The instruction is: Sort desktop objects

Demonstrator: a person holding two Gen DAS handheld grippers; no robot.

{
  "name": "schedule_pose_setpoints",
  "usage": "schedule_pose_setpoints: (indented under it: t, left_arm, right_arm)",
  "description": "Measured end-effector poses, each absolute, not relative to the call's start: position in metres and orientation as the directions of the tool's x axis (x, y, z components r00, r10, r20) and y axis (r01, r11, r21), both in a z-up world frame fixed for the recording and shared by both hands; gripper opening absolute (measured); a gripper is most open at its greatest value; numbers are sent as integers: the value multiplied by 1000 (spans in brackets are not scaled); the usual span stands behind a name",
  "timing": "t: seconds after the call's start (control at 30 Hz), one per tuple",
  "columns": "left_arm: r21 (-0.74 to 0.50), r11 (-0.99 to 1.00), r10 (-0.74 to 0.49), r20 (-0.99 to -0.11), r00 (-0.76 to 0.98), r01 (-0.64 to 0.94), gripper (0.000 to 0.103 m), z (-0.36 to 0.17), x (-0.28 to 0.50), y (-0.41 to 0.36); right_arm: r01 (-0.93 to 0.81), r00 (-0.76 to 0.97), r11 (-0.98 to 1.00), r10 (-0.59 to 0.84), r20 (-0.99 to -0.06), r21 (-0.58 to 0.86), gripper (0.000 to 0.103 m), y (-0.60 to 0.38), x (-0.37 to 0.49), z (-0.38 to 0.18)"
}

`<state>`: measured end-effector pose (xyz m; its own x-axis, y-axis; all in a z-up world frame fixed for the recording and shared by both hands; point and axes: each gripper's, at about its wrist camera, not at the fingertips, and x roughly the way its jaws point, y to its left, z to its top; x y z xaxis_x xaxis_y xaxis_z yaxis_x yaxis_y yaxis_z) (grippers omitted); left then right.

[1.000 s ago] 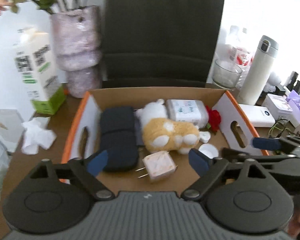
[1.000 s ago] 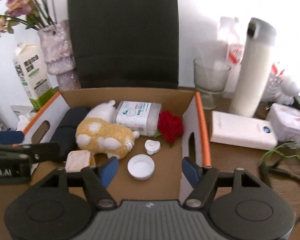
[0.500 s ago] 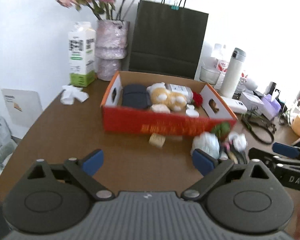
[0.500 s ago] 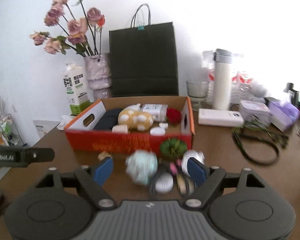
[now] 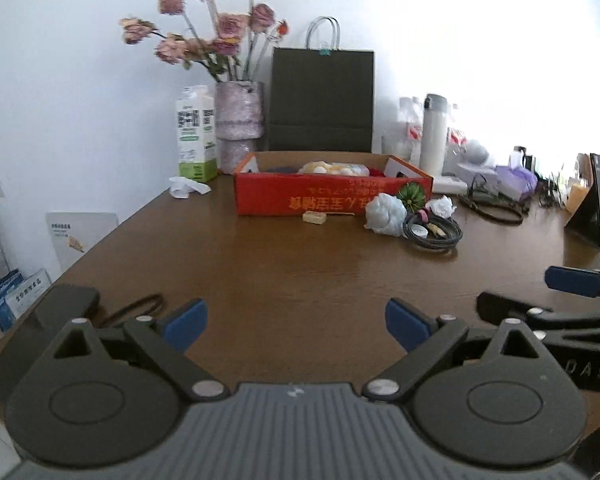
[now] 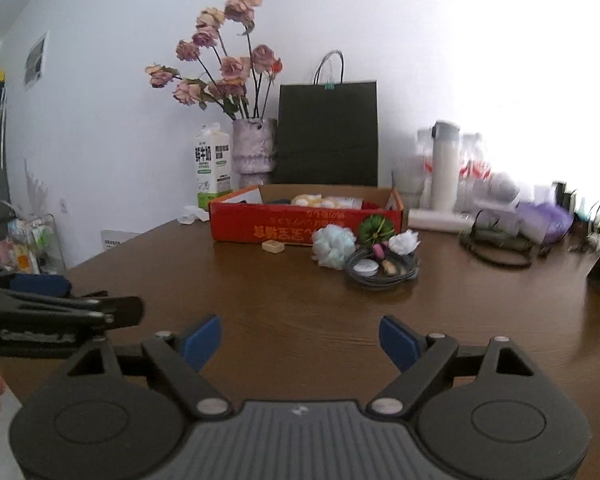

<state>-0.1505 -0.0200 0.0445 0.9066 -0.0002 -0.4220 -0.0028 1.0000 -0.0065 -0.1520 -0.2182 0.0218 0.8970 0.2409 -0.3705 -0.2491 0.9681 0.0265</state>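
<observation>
A red cardboard box (image 5: 332,200) (image 6: 304,226) stands at the far side of the brown table, holding a plush toy (image 5: 328,168) and other items. In front of it lie a small tan block (image 5: 314,217) (image 6: 273,246), a pale blue puff (image 5: 385,214) (image 6: 334,246), a green ball (image 5: 412,195) (image 6: 376,229), a white crumpled ball (image 5: 442,205) (image 6: 405,242) and a black coiled cable (image 5: 432,232) (image 6: 382,270). My left gripper (image 5: 296,326) and right gripper (image 6: 300,338) are both open and empty, low over the near table, far from the objects.
A milk carton (image 5: 196,144), a vase of dried flowers (image 5: 238,128), a dark paper bag (image 5: 322,100) and a white flask (image 5: 434,134) stand behind the box. Clutter and cables (image 5: 492,204) lie at right. A black case (image 5: 66,304) lies near left.
Both grippers have pulled far back from over the box to the near side of the table. The loose items in front of the box came into view.
</observation>
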Motion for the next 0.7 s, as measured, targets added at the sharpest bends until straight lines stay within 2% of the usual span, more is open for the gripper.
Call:
schedule_pose_setpoints:
  t: [0.13,0.5,0.7]
  left_arm:
    - [-19,1000,-2,-444,896,-7,99,44,-151,-15]
    - [-28,1000,-2,-463,886,-12,99,41,-140,-11]
    - [-23,1000,-16,-469,883,6,99,44,-127,-12]
  right_arm:
    - [-235,884,966,258,-389,107,87,-226,-156,19]
    - [-192,877,977,215,-430,97,87,-232,-145,9]
    - [-190,879,975,221,-423,115,87,-239,-136,12]
